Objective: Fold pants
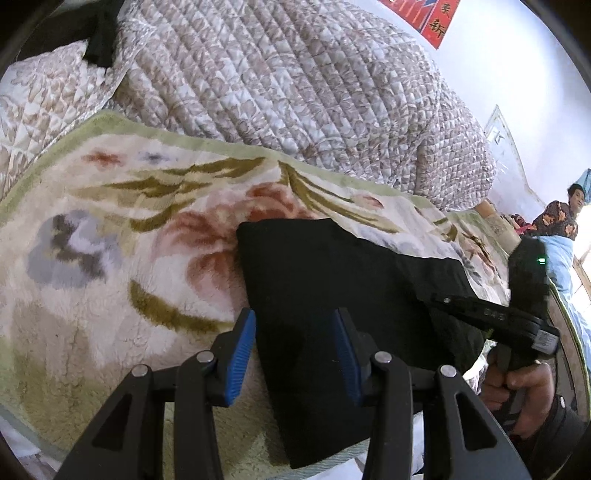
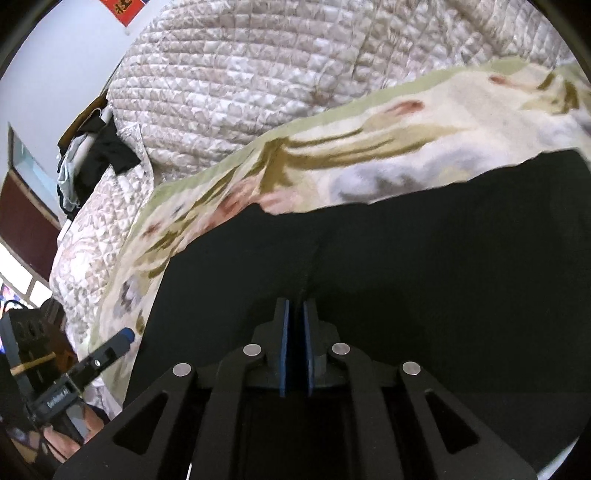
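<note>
A white wall (image 1: 498, 66) with a red banner (image 1: 441, 22) backs a quilted bedspread (image 1: 295, 81); before it, a floral fleece blanket (image 1: 110, 229) carries the black pants (image 1: 332, 280). Left gripper (image 1: 295, 354) spread over their edge; right gripper (image 2: 295, 314) pinching a fold

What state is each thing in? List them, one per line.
black pants: lying flat on the blanket, partly folded.
floral blanket: spread out under the pants.
quilt: bunched behind the blanket.
left hand-held gripper: open over the pants' edge.
right hand-held gripper: shut, over the pants.
</note>
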The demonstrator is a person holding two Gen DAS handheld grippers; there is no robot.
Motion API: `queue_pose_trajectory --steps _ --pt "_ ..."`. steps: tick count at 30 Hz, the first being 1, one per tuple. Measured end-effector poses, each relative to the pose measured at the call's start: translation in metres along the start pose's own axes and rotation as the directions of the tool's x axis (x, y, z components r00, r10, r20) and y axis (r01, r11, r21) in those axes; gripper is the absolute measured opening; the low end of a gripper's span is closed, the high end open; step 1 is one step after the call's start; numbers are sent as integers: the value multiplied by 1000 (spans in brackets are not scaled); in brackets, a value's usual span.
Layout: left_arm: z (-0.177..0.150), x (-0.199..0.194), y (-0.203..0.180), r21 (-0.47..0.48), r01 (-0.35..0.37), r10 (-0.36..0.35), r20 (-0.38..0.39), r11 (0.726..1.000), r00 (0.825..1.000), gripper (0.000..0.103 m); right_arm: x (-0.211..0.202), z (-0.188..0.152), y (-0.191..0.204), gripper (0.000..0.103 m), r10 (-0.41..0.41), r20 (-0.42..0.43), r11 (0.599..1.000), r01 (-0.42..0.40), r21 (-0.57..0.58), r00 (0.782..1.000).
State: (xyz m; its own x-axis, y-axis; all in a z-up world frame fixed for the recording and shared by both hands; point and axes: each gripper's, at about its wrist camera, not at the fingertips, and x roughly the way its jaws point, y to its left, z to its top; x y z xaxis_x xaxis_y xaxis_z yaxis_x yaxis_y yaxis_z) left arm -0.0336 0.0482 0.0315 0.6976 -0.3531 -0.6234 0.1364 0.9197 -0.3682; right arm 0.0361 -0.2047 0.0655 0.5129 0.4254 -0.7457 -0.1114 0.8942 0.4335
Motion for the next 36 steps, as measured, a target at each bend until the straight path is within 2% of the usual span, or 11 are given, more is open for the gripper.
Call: queue_pose_trajectory --steps 3,4,5,8,11,18,24,31,36 --pt "-4 1 -8 21 6 -6 -14 1000 1000 45 -17 -9 12 7 41 19 998 -40 -48 999" --pt "-7 3 -11 26 9 -8 -28 1000 1000 41 -17 -14 16 7 45 8 997 -45 -67 999" --pt "-10 6 -13 32 11 -9 -44 999 999 37 -16 -19 18 7 44 -12 996 -45 -82 999" --pt "-25 11 -21 71 -12 17 -82 997 996 36 -4 -38 20 7 10 -98 991 -22 -129 995" --pt "-33 12 -27 111 -38 46 -74 993 996 36 -9 -38 21 7 -19 -77 986 6 -166 997" --pt "-33 12 -25 104 -35 43 -78 994 996 36 -12 -46 25 7 -49 -60 979 36 -201 997" --pt "-2 21 -11 34 -24 27 -91 999 996 36 -16 -31 25 7 -51 -27 983 45 -177 998" --pt "46 61 -6 45 -43 48 -104 998 993 36 12 7 34 7 -62 -16 981 58 -185 998" --pt "46 85 -2 38 -55 59 -133 998 989 36 43 20 17 7 -120 -51 983 111 -143 991"
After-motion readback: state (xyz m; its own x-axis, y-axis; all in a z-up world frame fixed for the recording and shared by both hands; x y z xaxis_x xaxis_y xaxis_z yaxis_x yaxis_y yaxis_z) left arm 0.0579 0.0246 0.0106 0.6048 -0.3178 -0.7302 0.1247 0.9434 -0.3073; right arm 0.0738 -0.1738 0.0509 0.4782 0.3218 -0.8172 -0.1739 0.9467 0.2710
